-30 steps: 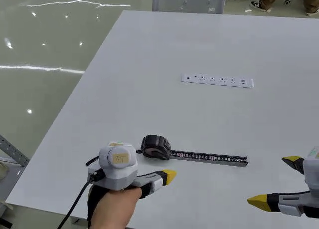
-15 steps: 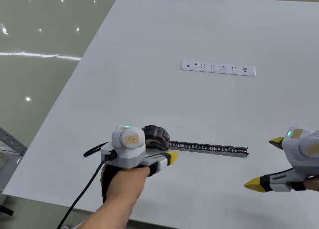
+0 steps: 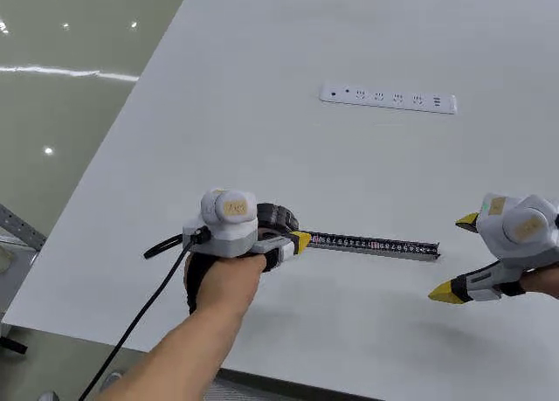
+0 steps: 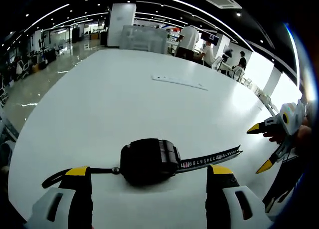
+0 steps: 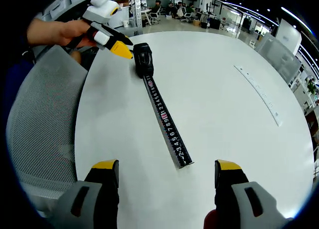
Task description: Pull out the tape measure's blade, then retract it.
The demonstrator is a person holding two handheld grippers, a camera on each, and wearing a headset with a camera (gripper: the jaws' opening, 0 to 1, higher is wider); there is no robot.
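Note:
A black tape measure (image 3: 278,219) (image 4: 149,160) (image 5: 143,57) lies on the white table (image 3: 262,113), its blade (image 3: 371,244) (image 5: 167,121) (image 4: 209,159) pulled out to the right and lying flat. My left gripper (image 3: 293,235) (image 4: 149,174) is open, its yellow-tipped jaws standing either side of the case without closing on it. My right gripper (image 3: 456,257) (image 5: 167,166) is open too, a short way past the blade's free end (image 3: 433,248) (image 5: 185,162), which points between its jaws. It touches nothing.
A white power strip (image 3: 389,98) (image 4: 179,82) (image 5: 259,94) lies farther back on the table. A black wrist loop (image 3: 162,244) trails left from the case. The table's near edge runs close below both grippers. A grey mesh chair (image 5: 45,114) stands beside the table.
My left gripper has moved forward until its jaws straddle the tape measure's case. My right gripper has risen slightly nearer the blade's end. The tape measure and blade have stayed put.

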